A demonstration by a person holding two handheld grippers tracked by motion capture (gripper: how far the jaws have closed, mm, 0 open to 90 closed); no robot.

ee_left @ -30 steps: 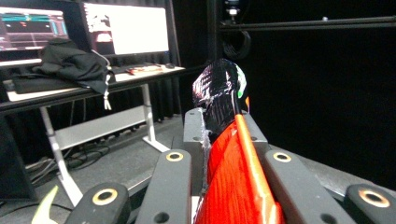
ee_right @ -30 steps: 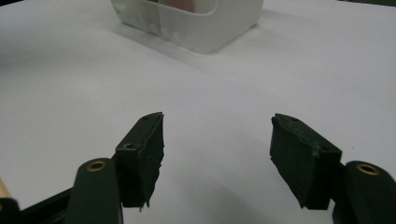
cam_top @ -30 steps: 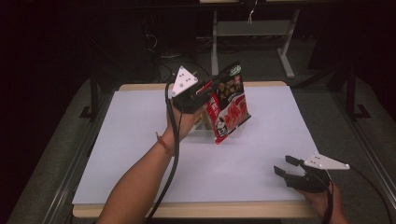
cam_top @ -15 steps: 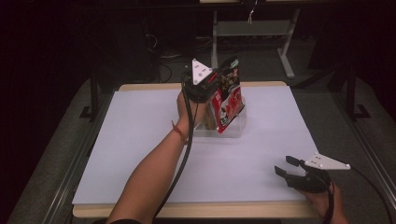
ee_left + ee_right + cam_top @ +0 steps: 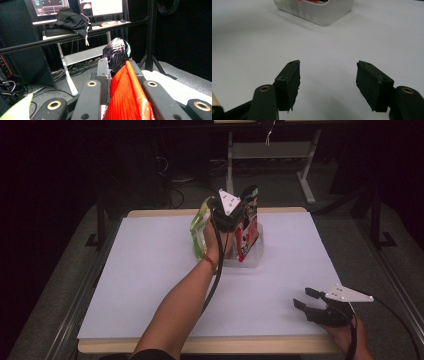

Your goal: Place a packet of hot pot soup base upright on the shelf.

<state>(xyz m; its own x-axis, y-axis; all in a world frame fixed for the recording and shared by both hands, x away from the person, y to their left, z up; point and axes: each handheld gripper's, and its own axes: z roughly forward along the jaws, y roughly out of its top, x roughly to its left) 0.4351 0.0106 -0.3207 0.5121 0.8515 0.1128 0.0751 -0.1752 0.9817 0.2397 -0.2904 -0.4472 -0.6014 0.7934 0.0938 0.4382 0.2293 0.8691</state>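
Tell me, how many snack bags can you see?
2. The red bag is pinched in the left gripper over the clear bin. The green bag stands just left of that hand. The hand may hide more.

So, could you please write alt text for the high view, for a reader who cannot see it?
The left hand-held gripper holds a red snack bag upright in a clear plastic bin at the far side of a white table, with a green bag beside it. The right hand-held gripper rests open and empty near the table's near right corner.
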